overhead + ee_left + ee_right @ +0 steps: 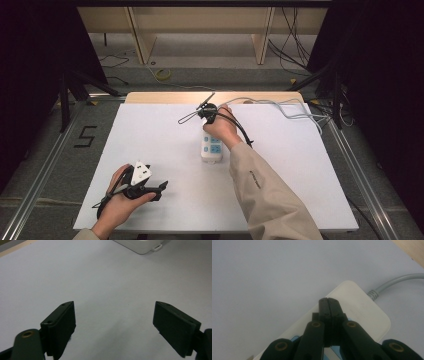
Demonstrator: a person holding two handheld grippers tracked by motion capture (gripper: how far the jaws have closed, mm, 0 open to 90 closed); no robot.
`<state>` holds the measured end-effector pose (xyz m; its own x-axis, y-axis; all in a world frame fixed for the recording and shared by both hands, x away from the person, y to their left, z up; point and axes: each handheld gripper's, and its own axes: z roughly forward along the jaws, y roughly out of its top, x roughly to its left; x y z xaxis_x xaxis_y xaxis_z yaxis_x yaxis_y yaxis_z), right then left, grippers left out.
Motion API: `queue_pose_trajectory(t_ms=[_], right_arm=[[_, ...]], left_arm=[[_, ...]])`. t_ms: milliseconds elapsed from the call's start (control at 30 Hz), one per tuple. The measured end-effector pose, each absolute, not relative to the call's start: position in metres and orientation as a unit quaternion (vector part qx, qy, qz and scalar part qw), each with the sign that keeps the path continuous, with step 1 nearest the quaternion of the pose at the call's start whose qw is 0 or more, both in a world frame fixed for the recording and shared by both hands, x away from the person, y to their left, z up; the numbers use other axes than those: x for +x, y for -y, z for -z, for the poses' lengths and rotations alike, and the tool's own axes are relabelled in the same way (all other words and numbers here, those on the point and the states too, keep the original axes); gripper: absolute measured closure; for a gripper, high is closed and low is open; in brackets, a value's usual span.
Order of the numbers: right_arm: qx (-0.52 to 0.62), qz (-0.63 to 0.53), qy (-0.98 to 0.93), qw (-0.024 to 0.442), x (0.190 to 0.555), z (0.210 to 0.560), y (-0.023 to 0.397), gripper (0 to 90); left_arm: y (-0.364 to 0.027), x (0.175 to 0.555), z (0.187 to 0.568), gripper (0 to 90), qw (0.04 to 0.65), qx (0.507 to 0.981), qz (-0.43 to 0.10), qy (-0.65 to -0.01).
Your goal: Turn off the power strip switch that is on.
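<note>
Jaws of the left gripper (113,327) stand wide apart with nothing between them, only bare white table (100,285) showing in the gap. Ahead of these jaws and off to their right, a corner of the white power strip (140,246) lies flat on the table, well apart from the tips. From the high view, the left gripper (159,189) rests low near the front edge of the table (150,145), held in the person's left hand (120,200), its tips pointing toward the right side of the picture. A grey three-cornered plate sits on top of it.

Power strip (212,147) sits near the middle of the table, long axis running away from the person, blue sockets facing up. Its grey cable (280,107) leaves the far end and runs off over the far right edge of the table.

Right gripper (328,301) has its jaws pressed fully together, holding nothing. Its tips sit directly over the plain far end of the power strip (362,312); whether they touch it I cannot tell. Beyond and to the right of these jaws, the grey cable (394,282) enters the strip's end. From the high view, the right hand (222,127) holds the right gripper (204,131) over the strip's far end.
</note>
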<state>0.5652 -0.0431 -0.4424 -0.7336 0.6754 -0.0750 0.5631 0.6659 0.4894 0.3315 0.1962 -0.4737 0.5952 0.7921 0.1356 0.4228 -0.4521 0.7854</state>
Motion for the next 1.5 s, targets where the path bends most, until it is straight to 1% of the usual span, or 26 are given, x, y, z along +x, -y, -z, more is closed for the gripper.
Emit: queue_pose_trajectory(t_ms=[1500], right_arm=[[0.347,-0.236,-0.898,0.133,0.5634,0.4440,0.0448,90.0]], left_arm=[[-0.1929,0.3317,0.4739,18.3,0.365,0.817,-0.253,-0.368]])
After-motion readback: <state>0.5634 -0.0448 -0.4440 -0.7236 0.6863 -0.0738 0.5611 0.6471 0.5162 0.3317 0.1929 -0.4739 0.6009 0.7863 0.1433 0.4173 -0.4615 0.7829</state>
